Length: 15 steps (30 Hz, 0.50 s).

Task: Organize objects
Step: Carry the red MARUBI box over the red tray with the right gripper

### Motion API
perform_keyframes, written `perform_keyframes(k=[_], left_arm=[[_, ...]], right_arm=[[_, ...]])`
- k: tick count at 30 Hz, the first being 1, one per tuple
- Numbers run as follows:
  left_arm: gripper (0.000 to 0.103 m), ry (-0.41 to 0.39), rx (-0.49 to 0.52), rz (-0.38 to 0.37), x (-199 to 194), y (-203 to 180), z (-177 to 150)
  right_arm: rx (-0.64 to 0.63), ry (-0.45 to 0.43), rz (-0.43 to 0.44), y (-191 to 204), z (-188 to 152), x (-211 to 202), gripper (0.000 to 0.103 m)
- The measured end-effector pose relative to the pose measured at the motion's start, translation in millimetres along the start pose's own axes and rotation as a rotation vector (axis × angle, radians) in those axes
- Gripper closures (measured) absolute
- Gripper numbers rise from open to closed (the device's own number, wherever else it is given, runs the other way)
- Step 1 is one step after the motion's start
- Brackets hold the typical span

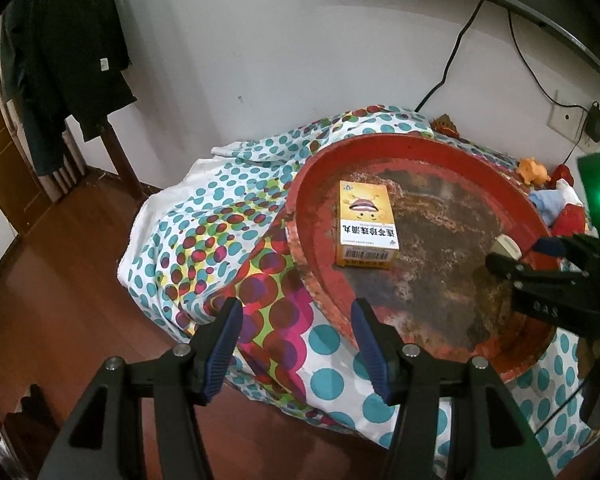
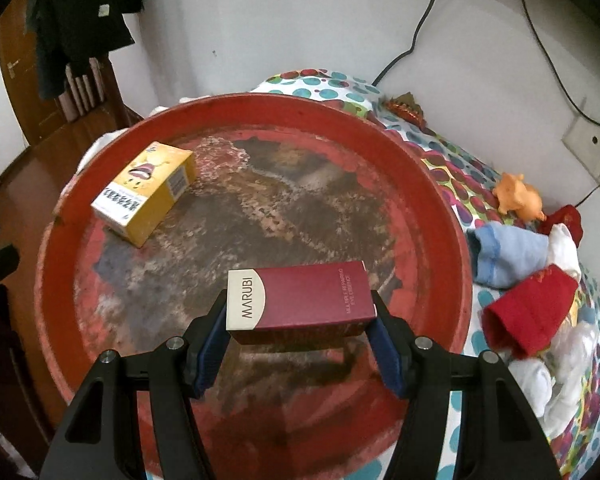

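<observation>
Maroon carton (image 2: 300,300) is sitting crosswise between my right gripper (image 2: 300,328) fingers, long axis running pad to pad, cream MARUBI end at the left pad, plain end at the right; both blue pads are pressing on its short ends, so I'm reading that as a pinch. It's hanging over the near-middle of the red tray (image 2: 440,184), and the shadow under it suggests it's clear of the floor, though I can't tell by how much. Yellow box (image 2: 148,192) is lying flat toward the tray's far-left rim, well apart from the carton, long axis running diagonally toward that rim. My judgement: the drop spot is turning on keeping the carton's left end short of that box, with the bare patch just below the fingers looking open. Left gripper (image 1: 298,344) is hovering spread with nothing between the pads, over the dotted cloth (image 1: 204,216) at the tray's near-left rim; the yellow box is lying ahead and right of it, so the left hand is nearer to that one. From the left view the right gripper is cut off at the frame's right edge and only a pale sliver of the carton is showing. Orange toy (image 2: 516,196) and rolled socks (image 2: 512,252) are sitting on the cloth beyond the tray's right rim; the socks' far side is blurring into a white heap I can't resolve.
</observation>
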<state>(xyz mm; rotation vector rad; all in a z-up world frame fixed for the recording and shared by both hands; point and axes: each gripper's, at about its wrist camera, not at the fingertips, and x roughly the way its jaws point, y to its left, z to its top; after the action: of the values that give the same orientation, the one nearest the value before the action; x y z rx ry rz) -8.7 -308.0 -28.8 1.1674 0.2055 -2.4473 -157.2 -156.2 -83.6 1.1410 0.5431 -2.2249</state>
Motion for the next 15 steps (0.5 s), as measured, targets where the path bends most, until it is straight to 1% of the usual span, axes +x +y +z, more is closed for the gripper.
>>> perform_keyframes(k=[3, 5, 10, 15], left_arm=[[0.045, 0.003, 0.0, -0.004, 1.0, -1.4, -0.6], [0.045, -0.001, 0.006, -0.022, -0.4, -3.1, -0.8], [0.045, 0.001, 0.021, -0.025, -0.7, -8.1, -1.0], [0.045, 0.004, 0.02, -0.033, -0.9, -9.4, -1.9]], right_arm=[[0.023, 0.012, -0.003, -2.7, 5.7, 7.3, 0.042], [0.025, 0.014, -0.012, -3.5, 7.5, 9.9, 0.042], [0.026, 0.03, -0.024, -5.2, 8.5, 16.5, 0.042], [0.027, 0.024, -0.028, -6.7, 4.5, 16.0, 0.038]])
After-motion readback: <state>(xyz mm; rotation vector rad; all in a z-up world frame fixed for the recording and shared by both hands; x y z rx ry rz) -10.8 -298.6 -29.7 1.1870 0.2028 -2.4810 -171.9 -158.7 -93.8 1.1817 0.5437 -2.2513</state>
